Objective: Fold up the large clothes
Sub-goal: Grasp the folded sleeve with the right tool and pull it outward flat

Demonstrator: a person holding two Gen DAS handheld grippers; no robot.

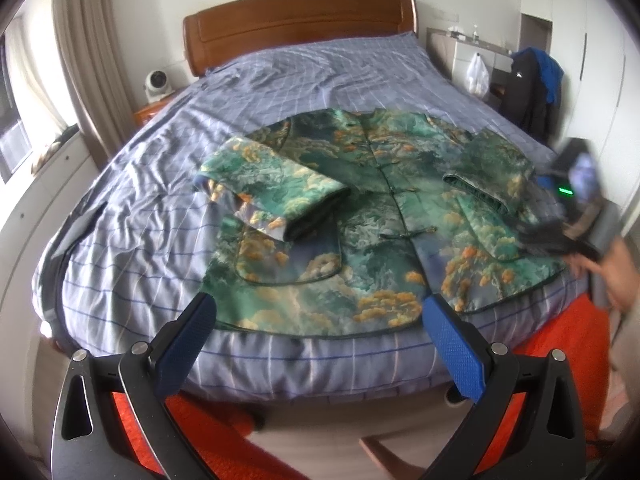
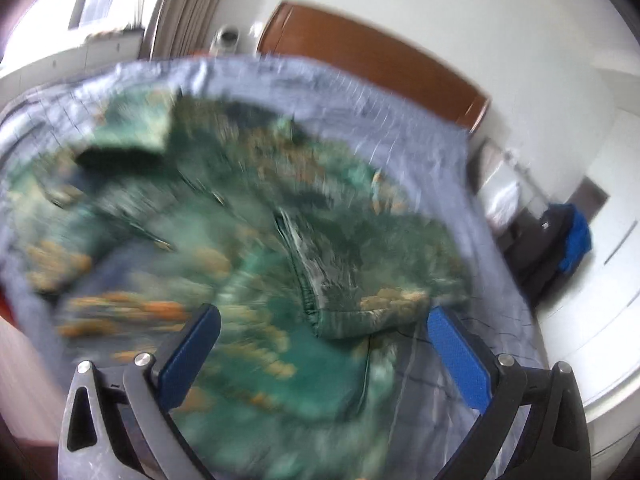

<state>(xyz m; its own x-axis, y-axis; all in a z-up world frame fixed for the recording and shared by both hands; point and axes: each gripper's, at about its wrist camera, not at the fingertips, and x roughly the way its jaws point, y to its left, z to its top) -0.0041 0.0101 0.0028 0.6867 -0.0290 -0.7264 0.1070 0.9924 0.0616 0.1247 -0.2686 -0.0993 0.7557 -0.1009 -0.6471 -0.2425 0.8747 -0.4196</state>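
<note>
A green brocade jacket (image 1: 376, 208) with orange and white patterns lies front up on the bed (image 1: 132, 184), both sleeves folded in over its body. My left gripper (image 1: 318, 308) is open and empty, held off the foot of the bed just before the jacket's hem. My right gripper (image 2: 324, 320) is open and empty, hovering close over the jacket's right side (image 2: 248, 248) near a folded sleeve cuff (image 2: 360, 312); this view is motion-blurred. The right gripper also shows blurred in the left wrist view (image 1: 576, 216), at the jacket's right edge.
A wooden headboard (image 1: 296, 24) stands at the far end of the bed. A nightstand with a small white fan (image 1: 158, 84) is at the left. A chair with dark and blue clothes (image 1: 532, 84) stands at the right. A red rug (image 1: 192, 428) lies below the bed's foot.
</note>
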